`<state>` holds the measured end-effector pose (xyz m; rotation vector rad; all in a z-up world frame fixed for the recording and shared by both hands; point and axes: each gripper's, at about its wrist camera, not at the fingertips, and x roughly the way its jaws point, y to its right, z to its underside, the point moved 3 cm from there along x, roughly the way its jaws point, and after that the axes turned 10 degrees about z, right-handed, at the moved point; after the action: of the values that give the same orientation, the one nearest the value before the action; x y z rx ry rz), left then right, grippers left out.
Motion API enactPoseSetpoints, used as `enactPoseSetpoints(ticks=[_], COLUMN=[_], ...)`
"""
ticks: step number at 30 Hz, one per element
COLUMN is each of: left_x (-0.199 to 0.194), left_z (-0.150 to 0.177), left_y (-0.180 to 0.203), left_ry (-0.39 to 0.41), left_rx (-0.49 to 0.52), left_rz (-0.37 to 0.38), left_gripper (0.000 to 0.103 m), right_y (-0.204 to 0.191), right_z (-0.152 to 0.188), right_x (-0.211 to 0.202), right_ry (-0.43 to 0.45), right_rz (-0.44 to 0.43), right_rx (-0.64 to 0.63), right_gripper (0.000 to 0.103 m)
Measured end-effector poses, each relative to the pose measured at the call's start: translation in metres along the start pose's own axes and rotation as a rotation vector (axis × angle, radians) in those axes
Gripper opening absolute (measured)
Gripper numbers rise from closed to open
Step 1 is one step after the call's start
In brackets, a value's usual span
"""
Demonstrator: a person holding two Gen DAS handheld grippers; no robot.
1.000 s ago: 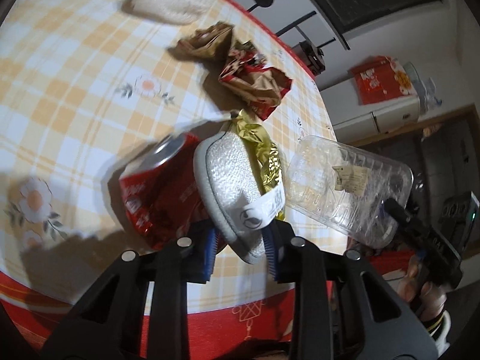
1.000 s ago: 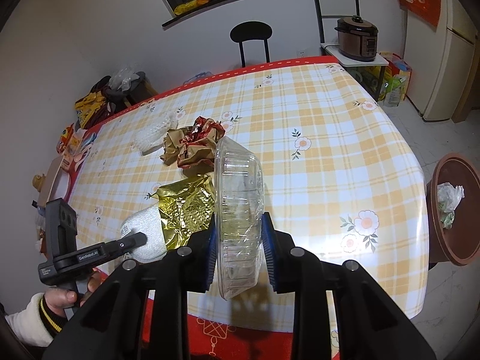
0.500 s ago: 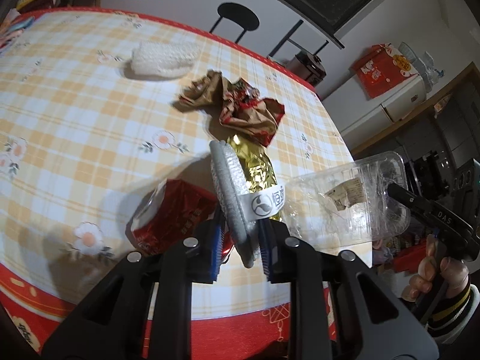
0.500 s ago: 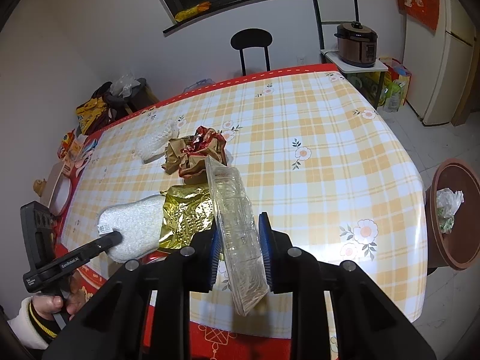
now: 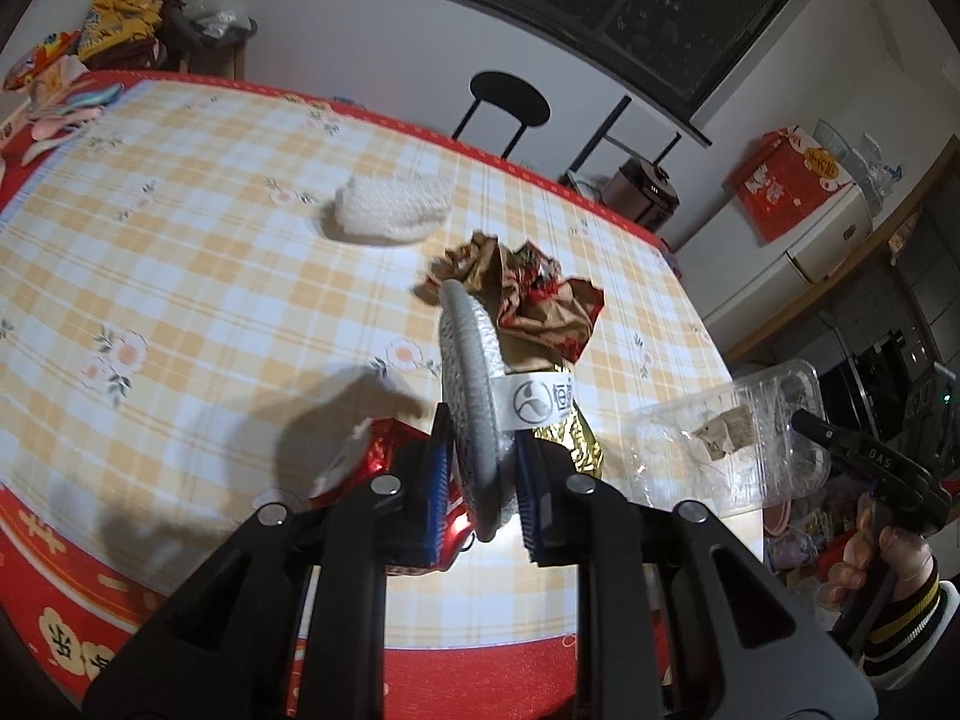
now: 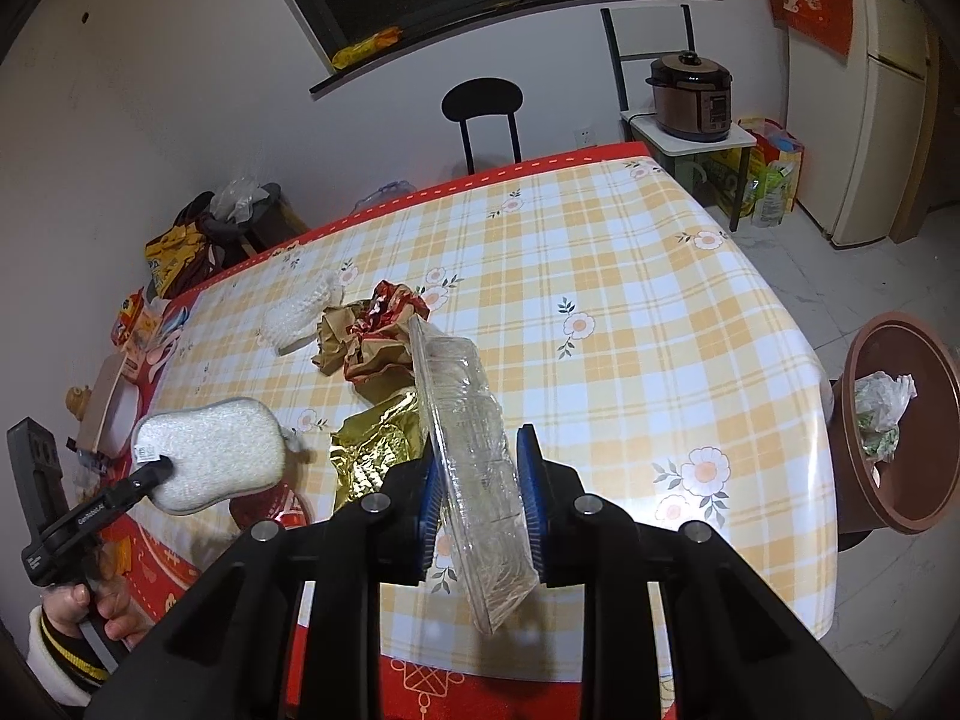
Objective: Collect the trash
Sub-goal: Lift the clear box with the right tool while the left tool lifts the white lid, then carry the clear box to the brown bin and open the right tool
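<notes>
My left gripper [image 5: 480, 480] is shut on a white-grey sponge [image 5: 471, 390] with a paper band and holds it above the table's near edge; it also shows in the right wrist view [image 6: 210, 459]. My right gripper [image 6: 477, 510] is shut on a clear plastic tray [image 6: 468, 438], held on edge above the table; it shows in the left wrist view [image 5: 738, 438]. On the checked tablecloth [image 6: 600, 312] lie a gold foil wrapper [image 6: 378, 450], a crumpled red-brown wrapper [image 6: 372, 336], a white foam net [image 6: 300, 312] and a red can [image 6: 270, 510].
A brown trash bin [image 6: 900, 420] with white waste stands on the floor right of the table. A black chair [image 6: 483, 114] stands behind the table. A rice cooker [image 6: 690, 96] sits on a side stand. Clutter lies past the table's left end.
Both grippers have risen and tilted up from the table, carrying the sponge and the clear tray. The can and gold wrapper stay on the table.
</notes>
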<state>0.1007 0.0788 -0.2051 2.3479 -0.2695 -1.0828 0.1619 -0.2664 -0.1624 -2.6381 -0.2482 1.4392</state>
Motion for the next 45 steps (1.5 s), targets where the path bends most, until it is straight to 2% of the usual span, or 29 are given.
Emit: enactPoseSetpoints(ticks=[11, 24, 35, 45], left_x=[-0.024, -0.008, 0.023, 0.05], left_z=[-0.018, -0.026, -0.013, 0.007], left_y=[0.032, 0.1, 0.166, 0.209], left_ry=[0.059, 0.045, 0.008, -0.016], left_rx=[0.067, 0.153, 0.213, 0.227], left_rz=[0.026, 0.099, 0.161, 0.17], left_gripper=[0.021, 0.021, 0.021, 0.021], right_y=[0.026, 0.089, 0.185, 0.289], right_z=[-0.013, -0.022, -0.031, -0.041], right_x=[-0.021, -0.048, -0.078, -0.096], right_ry=[0.065, 0.131, 0.18, 0.196], right_rz=[0.009, 0.054, 0.159, 0.317], right_rx=[0.054, 0.128, 0.188, 0.193], right_gripper=[0.025, 0.025, 0.025, 0.025])
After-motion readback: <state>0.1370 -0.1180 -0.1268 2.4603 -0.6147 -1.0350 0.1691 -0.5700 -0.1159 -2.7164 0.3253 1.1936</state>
